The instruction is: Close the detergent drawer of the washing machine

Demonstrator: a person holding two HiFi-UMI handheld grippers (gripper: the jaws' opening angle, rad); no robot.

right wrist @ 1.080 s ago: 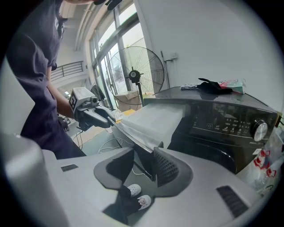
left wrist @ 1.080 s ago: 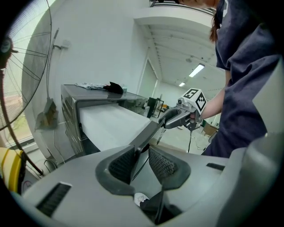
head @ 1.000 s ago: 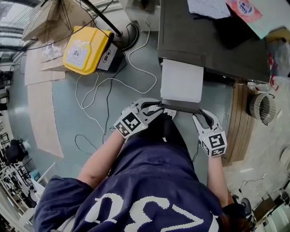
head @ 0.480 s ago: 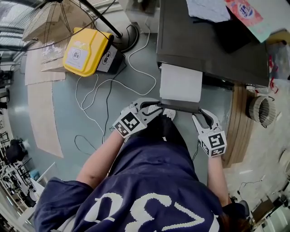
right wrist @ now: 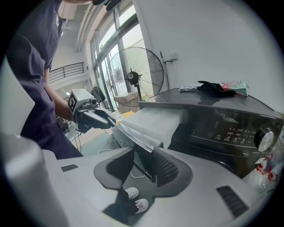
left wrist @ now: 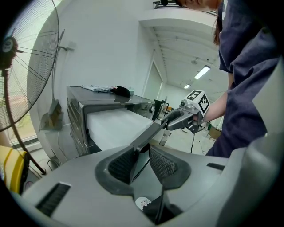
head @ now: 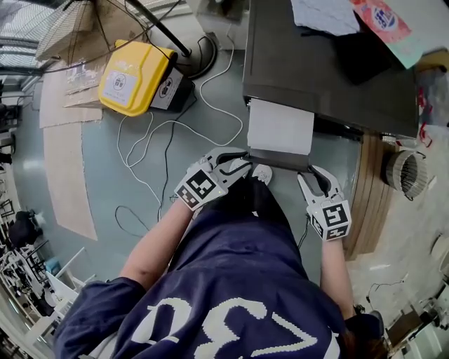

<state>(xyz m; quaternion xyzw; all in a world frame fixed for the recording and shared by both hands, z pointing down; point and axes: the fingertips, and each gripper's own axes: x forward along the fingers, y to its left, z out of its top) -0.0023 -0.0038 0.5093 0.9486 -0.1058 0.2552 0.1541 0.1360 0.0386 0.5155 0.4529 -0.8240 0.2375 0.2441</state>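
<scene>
The washing machine (head: 323, 63) is dark grey, and its detergent drawer (head: 280, 126) sticks out toward me with a white top and a dark front panel (head: 280, 163). My left gripper (head: 242, 162) grips the panel's left end. In the left gripper view the gripper (left wrist: 141, 162) has the panel's edge between its pads, and its jaws are opening slightly. My right gripper (head: 313, 174) holds the panel's right end. In the right gripper view the gripper (right wrist: 143, 166) has both pads pressed on the panel, with the drawer (right wrist: 155, 122) running away behind it.
A yellow case (head: 133, 76), loose white and black cables (head: 168, 133) and a fan base (head: 196, 56) lie on the floor at the left. Clothes (head: 323, 12) rest on the machine's top. A wooden board (head: 368, 189) and a ribbed cylinder (head: 405, 168) are at the right.
Both grippers have moved a little toward the machine with the drawer front between them, and less of the drawer's white top shows.
</scene>
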